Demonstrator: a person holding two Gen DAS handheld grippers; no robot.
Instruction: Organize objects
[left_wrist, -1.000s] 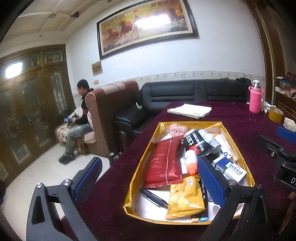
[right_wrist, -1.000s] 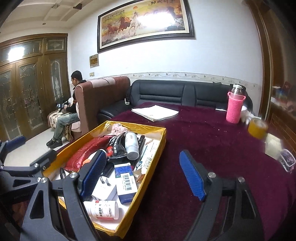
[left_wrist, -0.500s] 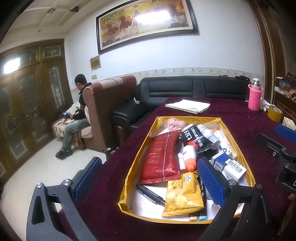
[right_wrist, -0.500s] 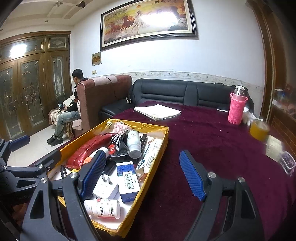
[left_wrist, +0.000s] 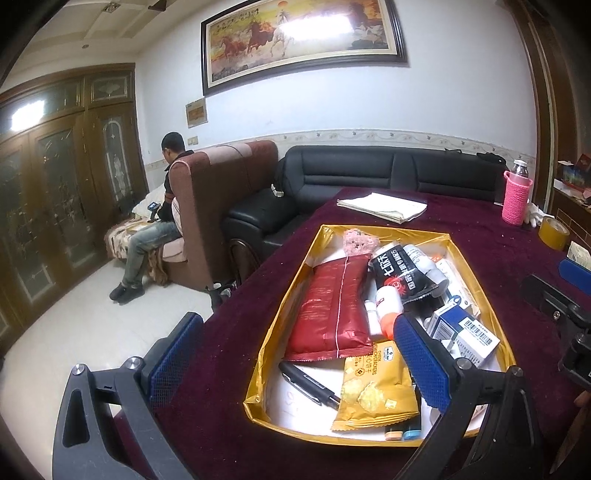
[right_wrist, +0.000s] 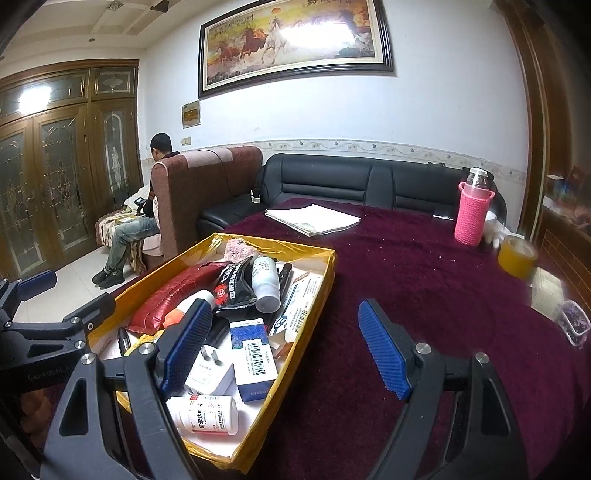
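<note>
Both claws released, empty: left claw (left_wrist: 295, 354), right claw (right_wrist: 284, 347). Gold tray (left_wrist: 284, 295) on bench at left claw's twelve o'clock. Red foil pouch (left_wrist: 332, 310) inside: light, crinkly, slippery; pinch a sealed end.

The table (right_wrist: 424, 280) wears matt, napped maroon cloth. The tray (left_wrist: 476, 266) has glossy gold foil walls and holds a shiny red foil pouch (left_wrist: 332, 310). The bottle (right_wrist: 472, 216) wears pink knit; the sofa (right_wrist: 332, 177) looks like smooth black leather.

The left tool (left_wrist: 295, 360) hangs wide apart, empty, over the gold tray's (left_wrist: 291, 284) near end.
</note>
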